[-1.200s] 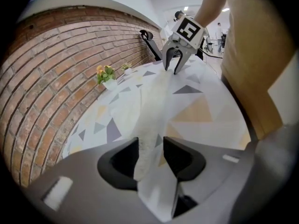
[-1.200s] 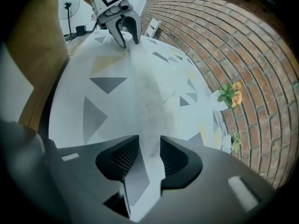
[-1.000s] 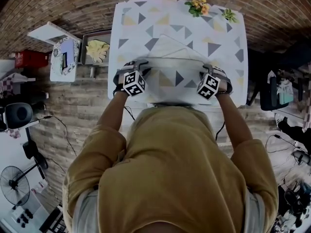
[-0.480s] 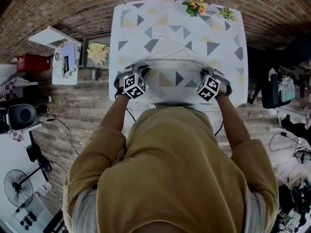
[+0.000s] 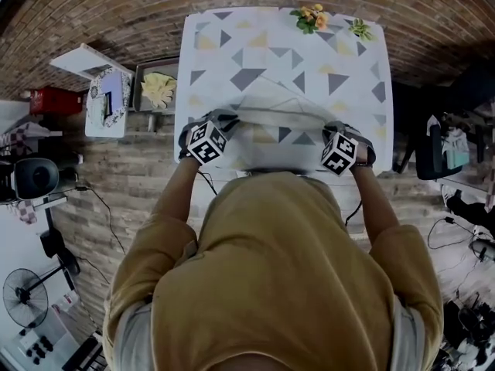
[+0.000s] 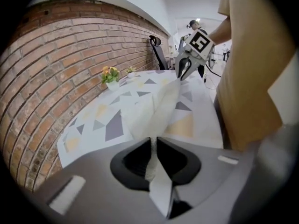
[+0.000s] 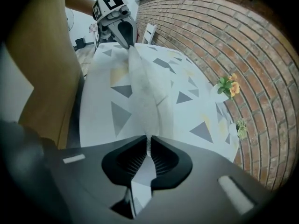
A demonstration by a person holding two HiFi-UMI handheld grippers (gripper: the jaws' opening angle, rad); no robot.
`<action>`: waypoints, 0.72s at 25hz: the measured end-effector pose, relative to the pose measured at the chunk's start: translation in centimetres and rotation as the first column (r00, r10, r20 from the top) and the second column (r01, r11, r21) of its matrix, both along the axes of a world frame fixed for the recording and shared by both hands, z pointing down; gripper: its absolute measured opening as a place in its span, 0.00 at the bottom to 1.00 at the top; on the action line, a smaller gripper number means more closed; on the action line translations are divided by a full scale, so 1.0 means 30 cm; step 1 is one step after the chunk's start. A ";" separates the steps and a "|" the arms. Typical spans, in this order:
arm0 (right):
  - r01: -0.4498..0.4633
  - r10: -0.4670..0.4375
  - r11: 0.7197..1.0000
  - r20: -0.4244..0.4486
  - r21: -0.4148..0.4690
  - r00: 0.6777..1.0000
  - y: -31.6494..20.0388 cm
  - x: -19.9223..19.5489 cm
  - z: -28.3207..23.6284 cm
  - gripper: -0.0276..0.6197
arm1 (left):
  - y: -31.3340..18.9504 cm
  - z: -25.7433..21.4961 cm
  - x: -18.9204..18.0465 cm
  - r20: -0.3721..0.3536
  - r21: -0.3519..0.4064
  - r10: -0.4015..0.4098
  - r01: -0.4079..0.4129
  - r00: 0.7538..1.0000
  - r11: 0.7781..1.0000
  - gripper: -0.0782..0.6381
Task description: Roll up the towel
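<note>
My left gripper [image 6: 154,142], its jaws just closing, pinches the towel [image 5: 277,108] at its 7 o'clock corner. My right gripper [image 7: 149,139] pinches the 5 o'clock corner. The towel lies at the bench's [image 5: 224,52] 6 o'clock edge.

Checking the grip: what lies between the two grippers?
The towel, its edge stretched from the left gripper, whose jaws have just been closing on it, to the right gripper; both gripper views show it.

No legible text anywhere.
</note>
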State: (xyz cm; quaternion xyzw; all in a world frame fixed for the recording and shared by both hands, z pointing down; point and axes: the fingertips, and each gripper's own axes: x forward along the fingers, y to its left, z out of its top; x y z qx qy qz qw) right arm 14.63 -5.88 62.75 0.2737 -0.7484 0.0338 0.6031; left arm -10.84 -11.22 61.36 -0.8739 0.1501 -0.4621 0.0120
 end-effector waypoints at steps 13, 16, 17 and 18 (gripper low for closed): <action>-0.033 0.056 0.986 0.137 -0.163 0.989 -0.027 0.022 -0.026 0.09 | 0.040 0.000 0.003 -0.071 -0.219 0.030 -0.045 0.997 0.975 0.25; -0.051 0.080 0.983 0.160 -0.174 0.984 -0.025 0.025 -0.026 0.09 | 0.042 -0.004 0.002 -0.068 -0.234 0.028 -0.043 0.997 0.971 0.25; -0.055 0.084 0.983 0.162 -0.176 0.983 -0.019 0.028 -0.023 0.09 | 0.043 -0.005 0.004 -0.070 -0.236 0.027 -0.043 0.997 0.971 0.25; -0.059 0.088 0.982 0.165 -0.178 0.982 -0.013 0.029 -0.021 0.09 | 0.044 -0.006 0.006 -0.073 -0.239 0.023 -0.040 0.997 0.970 0.25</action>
